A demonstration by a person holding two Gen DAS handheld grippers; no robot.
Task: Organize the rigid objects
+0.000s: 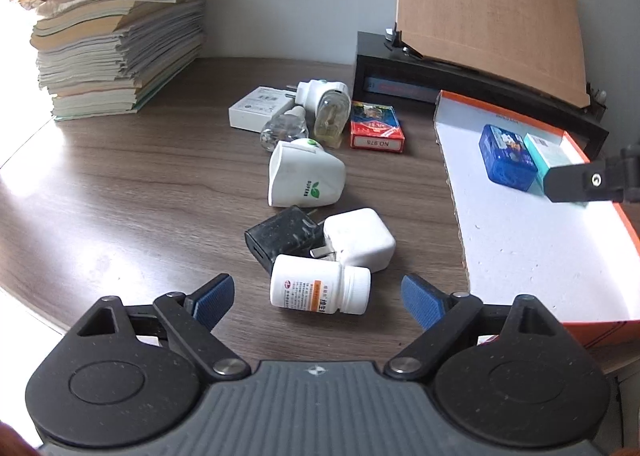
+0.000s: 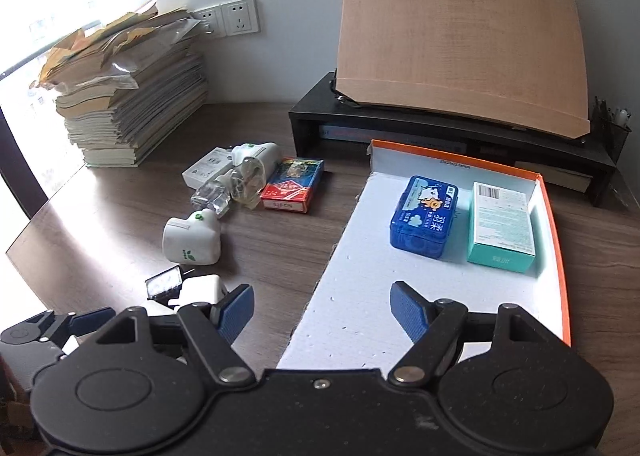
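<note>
My left gripper (image 1: 316, 296) hung wide open and empty, and the white plastic pill bottle (image 1: 318, 285) lay on its side on the dark wood-grain desk (image 1: 132, 192), dead ahead between my blue pads (image 1: 214, 298). Its long axis ran crosswise, cap toward my right finger (an awkward end-on pinch, I judged, unless I turned my wrist). My right gripper (image 2: 322, 310) was also spread open, holding nothing, over the near end of the orange-rimmed white tray (image 2: 554, 224), so the left sat nearer.
</note>
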